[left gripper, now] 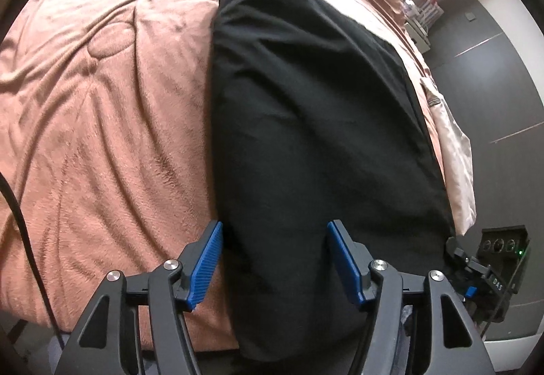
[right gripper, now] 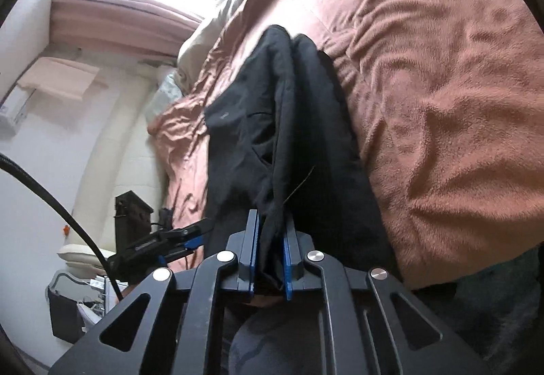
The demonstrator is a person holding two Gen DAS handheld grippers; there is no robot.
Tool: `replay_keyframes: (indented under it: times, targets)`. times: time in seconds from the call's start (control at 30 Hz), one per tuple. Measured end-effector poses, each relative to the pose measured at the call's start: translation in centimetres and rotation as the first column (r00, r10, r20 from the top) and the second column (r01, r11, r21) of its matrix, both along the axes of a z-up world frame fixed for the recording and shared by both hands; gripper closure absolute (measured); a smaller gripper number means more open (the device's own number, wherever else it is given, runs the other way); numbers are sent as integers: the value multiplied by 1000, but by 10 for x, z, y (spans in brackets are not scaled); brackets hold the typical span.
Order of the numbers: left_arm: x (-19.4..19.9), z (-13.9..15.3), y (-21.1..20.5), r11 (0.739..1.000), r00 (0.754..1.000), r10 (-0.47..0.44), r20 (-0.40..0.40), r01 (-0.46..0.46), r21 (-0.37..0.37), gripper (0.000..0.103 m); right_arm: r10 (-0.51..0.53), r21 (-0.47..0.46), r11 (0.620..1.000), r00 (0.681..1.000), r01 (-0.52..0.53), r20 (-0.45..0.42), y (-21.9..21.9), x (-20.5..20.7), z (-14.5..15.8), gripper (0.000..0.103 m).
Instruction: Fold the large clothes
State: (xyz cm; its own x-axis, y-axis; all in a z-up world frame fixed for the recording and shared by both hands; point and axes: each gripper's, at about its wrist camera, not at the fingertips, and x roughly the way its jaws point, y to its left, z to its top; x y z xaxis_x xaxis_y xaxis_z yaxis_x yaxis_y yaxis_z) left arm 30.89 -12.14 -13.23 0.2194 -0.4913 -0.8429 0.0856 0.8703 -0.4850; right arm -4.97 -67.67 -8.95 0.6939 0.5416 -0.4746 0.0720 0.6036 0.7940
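Garment on the bed

The garment (left gripper: 306,123) lies lengthwise on the bed (left gripper: 102,103), near its edge; pillows (right gripper: 193,52) sit at the far end.

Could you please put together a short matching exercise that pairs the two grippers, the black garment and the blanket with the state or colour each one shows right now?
Things:
1. left gripper
2. right gripper
3. black garment
4. blanket

States or colours:
A. jaws shut on a bunched edge of dark cloth
B. pinkish brown and fuzzy, covering the bed
C. jaws spread wide, holding nothing
D. laid out long on the bed, one end pinched

Pairs: 1-C, 2-A, 3-D, 4-B
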Motion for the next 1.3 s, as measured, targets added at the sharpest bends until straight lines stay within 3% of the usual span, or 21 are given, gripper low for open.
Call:
replay_keyframes:
  times: [0.17, 0.4, 0.53, 0.63, 0.73, 0.8, 0.83, 1.0, 1.17, 1.3]
  targets:
    - [2, 18, 3, 1000, 998, 5, 58, -7, 26, 39, -14, -50, 999, 1000, 12, -26, -2, -15, -12, 95]
    - [22, 8, -5, 997, 999, -18, 47, 14, 76, 39, -51, -54, 997, 994, 46, -95, -13, -21, -50, 95]
    - [36, -1, -14, 997, 999, -35, 34, 32, 75, 39, -18, -144, 990, 995, 4, -97, -3, -18, -30, 95]
    - [49, 1, -16, 998, 999, -25, 45, 23, 51, 39, 24, -126, 992, 997, -33, -70, -5, -15, -10, 93]
    - [63, 2, -14, 999, 999, -5, 51, 3, 33, 39, 34, -168, 985, 998, -42, -54, -10, -4, 7, 80]
    - [71, 1, -11, 1000, 998, 3, 55, -4, 29, 39, 25, -190, 981, 999, -33, -41, -14, 7, 18, 41]
    - [74, 1, -11, 999, 998, 9, 57, -11, 35, 39, 17, -200, 979, 999, -24, -34, -16, 11, 21, 34]
    - [97, -7, -2, 999, 997, 50, 52, -50, 9, 39, 29, -243, 969, 999, -39, -44, -18, 53, 35, 33]
    - [117, -16, 6, 996, 996, 74, 41, -71, -58, 39, 89, -208, 972, 991, -109, -102, -22, 105, 17, 33]
    - [131, -17, -3, 996, 997, 57, 51, -54, -64, 39, 112, -161, 978, 984, -133, -135, -29, 140, 5, 33]
